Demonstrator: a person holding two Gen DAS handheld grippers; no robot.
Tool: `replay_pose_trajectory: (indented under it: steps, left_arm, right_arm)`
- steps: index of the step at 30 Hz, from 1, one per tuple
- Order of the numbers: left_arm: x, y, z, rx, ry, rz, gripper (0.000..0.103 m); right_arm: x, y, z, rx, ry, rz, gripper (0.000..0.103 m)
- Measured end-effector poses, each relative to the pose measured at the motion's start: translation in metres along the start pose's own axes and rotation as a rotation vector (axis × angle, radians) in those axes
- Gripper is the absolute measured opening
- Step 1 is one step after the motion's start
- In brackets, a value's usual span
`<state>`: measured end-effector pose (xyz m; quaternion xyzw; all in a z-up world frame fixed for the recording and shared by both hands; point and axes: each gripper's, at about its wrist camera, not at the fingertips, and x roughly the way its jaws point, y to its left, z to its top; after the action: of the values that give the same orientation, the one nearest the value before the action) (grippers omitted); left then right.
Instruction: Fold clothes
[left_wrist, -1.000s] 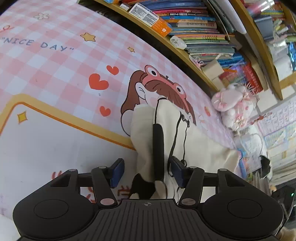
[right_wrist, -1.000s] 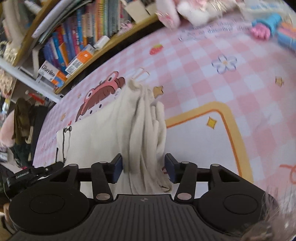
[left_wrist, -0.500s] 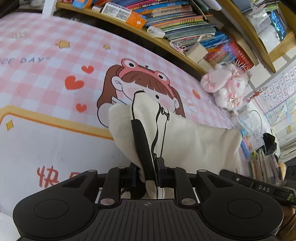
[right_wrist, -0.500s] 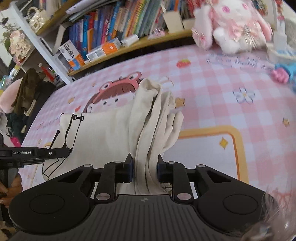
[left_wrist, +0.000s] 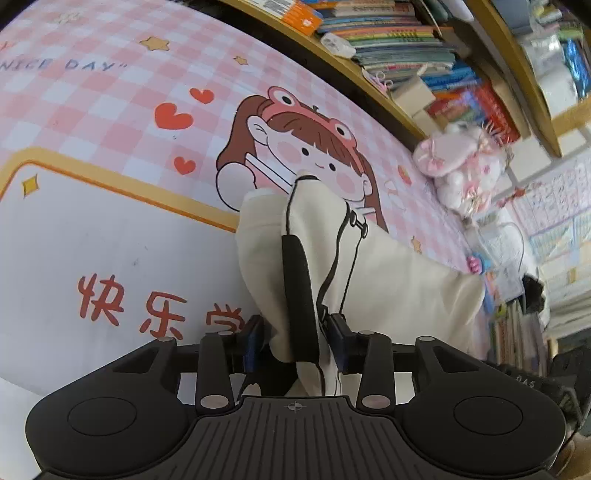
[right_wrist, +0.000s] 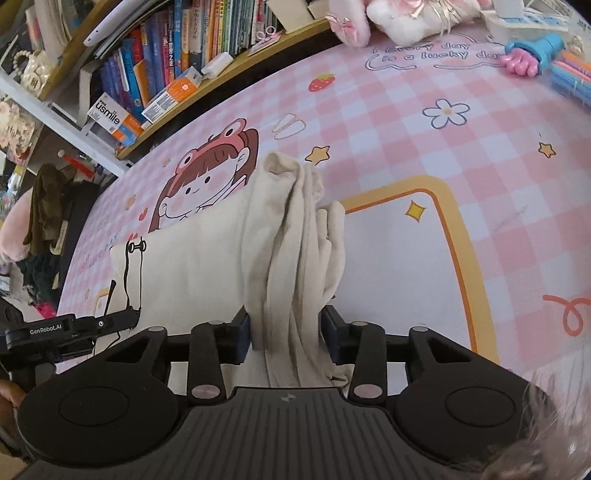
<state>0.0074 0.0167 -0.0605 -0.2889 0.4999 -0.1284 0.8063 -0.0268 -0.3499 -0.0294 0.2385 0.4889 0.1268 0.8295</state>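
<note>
Mid-fold, releasing: cream garment (left_wrist: 391, 280) laid across the frog-hat girl print (left_wrist: 306, 147) on the desk mat. Left gripper (left_wrist: 295, 341) and right gripper (right_wrist: 288, 334) just opening, pads seemingly off the bunched cloth between them. Next: withdrawing clear without dragging the fold.

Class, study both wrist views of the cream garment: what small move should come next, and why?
Probably draw both grippers back. The left gripper and right gripper have just been opening, and the cream garment sits loosely between their fingers, resting on the pink mat.
</note>
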Motion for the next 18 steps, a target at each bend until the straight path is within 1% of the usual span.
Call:
replay_pose_trajectory:
  steps: [2, 5, 7, 8, 10, 12, 15, 18]
  left_arm:
    - [0.001, 0.003, 0.000, -0.019, -0.011, -0.016, 0.039]
    - [0.005, -0.001, 0.000, -0.010, -0.021, -0.020, 0.036]
    - [0.006, -0.006, 0.000, 0.013, -0.023, -0.007, 0.029]
    - [0.007, -0.009, -0.001, 0.025, -0.026, 0.002, 0.028]
    - [0.004, -0.014, -0.004, 0.046, -0.038, 0.015, 0.021]
    - [-0.002, -0.022, -0.007, 0.073, -0.060, 0.025, 0.017]
    - [-0.012, -0.029, -0.011, 0.090, -0.088, 0.021, 0.016]
    - [-0.018, -0.032, -0.016, 0.098, -0.098, 0.024, 0.016]
  right_arm:
    - [0.002, -0.002, 0.000, 0.008, 0.001, 0.006, 0.042]
    - [0.006, 0.000, 0.001, -0.011, -0.002, 0.015, 0.042]
    - [0.009, 0.005, 0.003, -0.038, 0.000, 0.013, 0.042]
    - [0.011, 0.007, 0.003, -0.055, 0.003, 0.010, 0.040]
    - [0.013, 0.010, 0.003, -0.081, 0.011, 0.007, 0.029]
    - [0.010, 0.014, 0.001, -0.109, -0.001, 0.007, 0.023]
    - [0.000, 0.023, -0.004, -0.168, -0.041, -0.001, 0.021]
    - [-0.009, 0.028, -0.008, -0.207, -0.066, -0.002, 0.020]
